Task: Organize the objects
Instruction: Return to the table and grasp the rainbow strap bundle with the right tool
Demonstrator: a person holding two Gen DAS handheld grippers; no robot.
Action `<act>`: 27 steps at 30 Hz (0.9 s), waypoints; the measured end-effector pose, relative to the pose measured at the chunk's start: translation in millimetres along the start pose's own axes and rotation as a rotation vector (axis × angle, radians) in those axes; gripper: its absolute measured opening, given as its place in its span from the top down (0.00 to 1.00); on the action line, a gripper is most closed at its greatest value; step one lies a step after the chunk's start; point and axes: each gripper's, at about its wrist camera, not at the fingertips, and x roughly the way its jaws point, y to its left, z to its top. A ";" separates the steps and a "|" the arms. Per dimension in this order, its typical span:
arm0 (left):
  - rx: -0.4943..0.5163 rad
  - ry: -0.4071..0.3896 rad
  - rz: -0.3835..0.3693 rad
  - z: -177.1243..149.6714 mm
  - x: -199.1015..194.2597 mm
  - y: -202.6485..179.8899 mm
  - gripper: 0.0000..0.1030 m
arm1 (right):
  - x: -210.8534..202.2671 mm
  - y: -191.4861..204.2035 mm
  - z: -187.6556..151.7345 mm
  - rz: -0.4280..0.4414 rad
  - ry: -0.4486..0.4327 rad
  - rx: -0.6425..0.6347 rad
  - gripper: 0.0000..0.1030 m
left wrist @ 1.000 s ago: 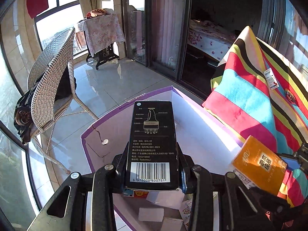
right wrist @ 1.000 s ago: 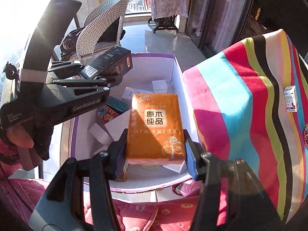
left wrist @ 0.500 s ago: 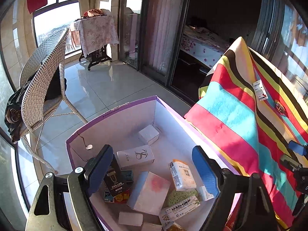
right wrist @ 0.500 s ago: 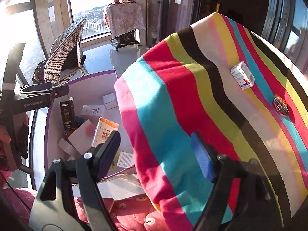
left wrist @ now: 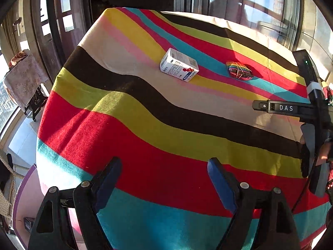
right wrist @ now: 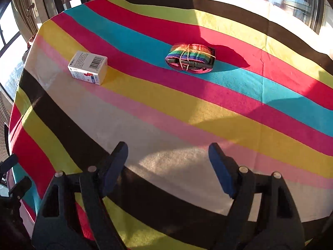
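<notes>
- Both loads dropped in the purple box; my left gripper (left wrist: 164,177) and right gripper (right wrist: 167,162) now gape empty.
- Swung to striped cloth (right wrist: 145,108): white carton (right wrist: 88,67), rainbow strap (right wrist: 190,58) remain.

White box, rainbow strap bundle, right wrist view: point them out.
White box (right wrist: 88,67): right wrist view, on its barcoded top face.
Rainbow strap bundle (right wrist: 190,59): right wrist view, on the coiled webbing, at the rubber band.

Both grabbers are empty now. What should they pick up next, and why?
Probably the right hand-held gripper should reach toward the rainbow strap bundle. It is open and empty, and the bundle and the white box lie loose on the striped cloth.
</notes>
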 end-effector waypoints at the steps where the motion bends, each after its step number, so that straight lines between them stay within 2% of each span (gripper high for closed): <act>1: -0.001 0.007 -0.014 3.8 5.8 -4.7 0.17 | 11.1 -6.8 11.5 0.008 0.012 0.030 0.20; 4: 0.006 0.034 -0.006 10.5 20.0 -12.0 0.17 | 32.7 -16.3 46.8 0.025 0.001 0.078 0.15; 7: 0.001 0.051 0.002 10.8 22.1 -7.7 0.17 | 54.5 -15.8 78.9 0.009 0.013 0.034 0.14; 10: -0.008 0.046 0.002 6.0 11.5 5.0 0.17 | 73.2 -9.4 98.7 -0.032 0.037 -0.181 0.14; 14: -0.048 0.051 -0.025 -3.1 1.9 20.2 0.17 | 79.5 -14.3 110.9 0.071 0.032 -0.434 0.09; 19: -0.092 0.072 -0.086 -5.1 3.1 14.6 0.17 | 90.9 -15.8 134.4 0.127 0.049 -0.571 0.05; 22: -0.082 0.090 -0.099 4.3 13.0 3.6 0.17 | 91.6 -5.3 138.3 0.148 0.014 -0.653 0.04; 23: -0.076 0.094 -0.092 8.1 17.4 0.2 0.17 | 89.6 -2.7 137.3 0.150 -0.004 -0.676 0.05; 25: -0.077 0.105 -0.080 16.1 25.8 -4.6 0.17 | 81.1 -1.0 133.4 0.176 -0.011 -0.674 0.31; 27: -0.085 0.102 -0.078 26.1 32.9 -8.4 0.17 | 68.9 0.4 120.5 0.108 -0.009 -0.639 0.36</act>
